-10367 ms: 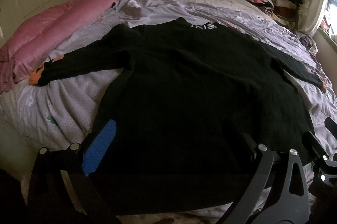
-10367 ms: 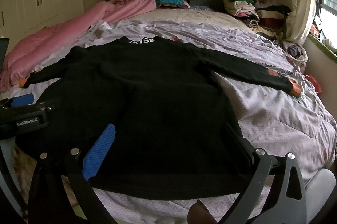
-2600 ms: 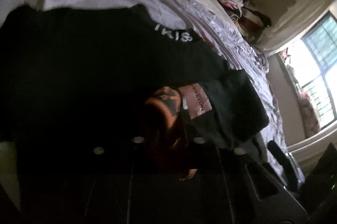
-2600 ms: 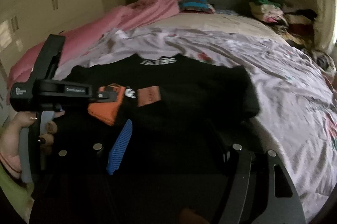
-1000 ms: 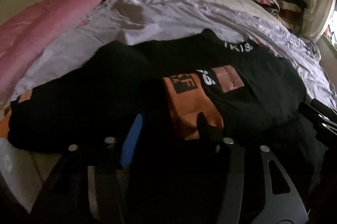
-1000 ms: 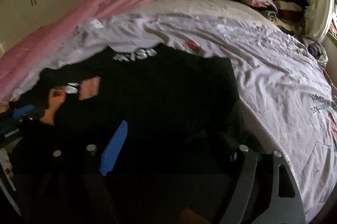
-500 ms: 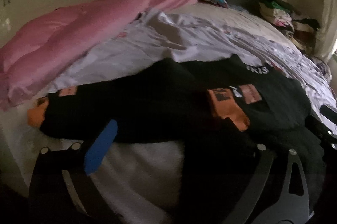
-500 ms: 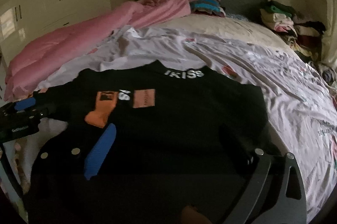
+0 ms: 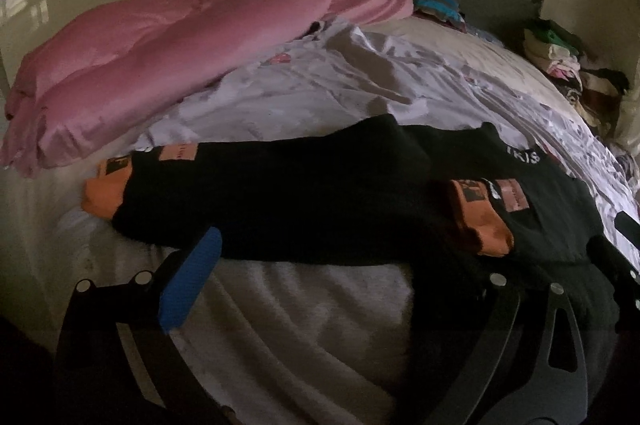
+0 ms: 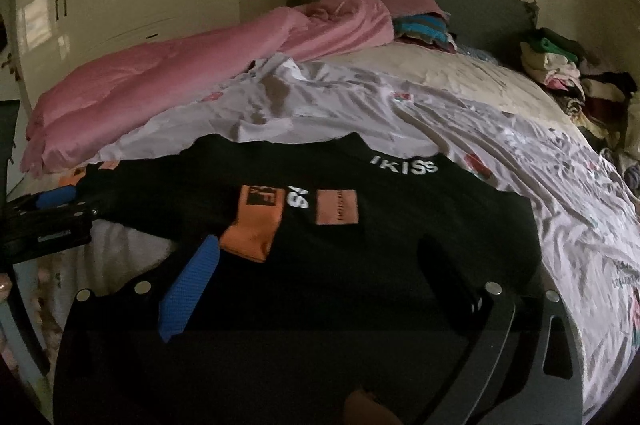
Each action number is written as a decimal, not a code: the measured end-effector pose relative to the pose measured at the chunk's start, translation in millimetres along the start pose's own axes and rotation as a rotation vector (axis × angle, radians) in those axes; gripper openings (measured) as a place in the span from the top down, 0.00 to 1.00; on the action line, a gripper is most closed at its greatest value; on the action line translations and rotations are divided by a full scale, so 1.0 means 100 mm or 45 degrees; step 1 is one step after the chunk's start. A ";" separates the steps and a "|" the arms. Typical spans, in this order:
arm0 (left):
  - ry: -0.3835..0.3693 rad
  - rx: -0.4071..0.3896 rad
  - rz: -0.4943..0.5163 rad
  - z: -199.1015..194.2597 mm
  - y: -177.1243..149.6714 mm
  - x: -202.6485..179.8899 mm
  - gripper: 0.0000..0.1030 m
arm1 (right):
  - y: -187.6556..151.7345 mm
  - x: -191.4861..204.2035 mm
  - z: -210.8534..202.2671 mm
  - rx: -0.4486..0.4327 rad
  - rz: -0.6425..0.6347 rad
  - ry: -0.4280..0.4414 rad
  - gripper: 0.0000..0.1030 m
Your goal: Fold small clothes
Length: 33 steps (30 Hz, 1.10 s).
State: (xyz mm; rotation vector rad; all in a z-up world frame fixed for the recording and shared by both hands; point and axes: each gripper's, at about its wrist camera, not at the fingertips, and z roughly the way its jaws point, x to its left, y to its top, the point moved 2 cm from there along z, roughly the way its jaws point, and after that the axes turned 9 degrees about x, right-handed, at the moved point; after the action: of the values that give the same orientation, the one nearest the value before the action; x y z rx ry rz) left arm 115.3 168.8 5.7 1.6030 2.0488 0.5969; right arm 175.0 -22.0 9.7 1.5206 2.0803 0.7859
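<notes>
We see the black sweater (image 10: 400, 245) flat on the bed (image 10: 520, 153), one sleeve (image 10: 256, 225) laid across its chest to narrow it; left claw (image 9: 340, 277) and right claw (image 10: 320, 285) gape empty above its hem.

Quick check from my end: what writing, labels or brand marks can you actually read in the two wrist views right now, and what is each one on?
"IKISS": white letters at the neck of the black sweater.
"S" and part of another letter: white, on the folded-in sleeve; the rest is hidden.
Black square print on the orange cuff: blurred, unreadable.
Pinkish patch: small line of text, unreadable.
Label on the left gripper: too dark to read.
Print on the bedsheet: unreadable.
</notes>
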 end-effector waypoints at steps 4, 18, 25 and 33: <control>0.000 0.003 -0.030 0.01 0.01 0.09 0.09 | 0.04 0.13 0.01 -0.009 -0.032 0.006 0.04; 0.088 0.005 -0.289 0.11 0.07 0.74 0.09 | 0.14 0.55 0.10 -0.010 -0.123 0.057 0.04; 0.096 0.038 -0.430 0.20 0.04 1.15 0.09 | 0.16 0.69 0.16 -0.001 -0.150 0.080 0.04; 0.087 0.066 -0.516 0.35 0.03 1.44 0.09 | 0.18 1.03 0.26 0.007 -0.264 0.143 0.04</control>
State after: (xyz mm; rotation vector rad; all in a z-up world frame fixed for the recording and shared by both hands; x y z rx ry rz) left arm 108.6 311.2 -33.7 1.1536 2.3665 0.4573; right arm 174.1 85.0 0.2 1.2633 2.2786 0.8028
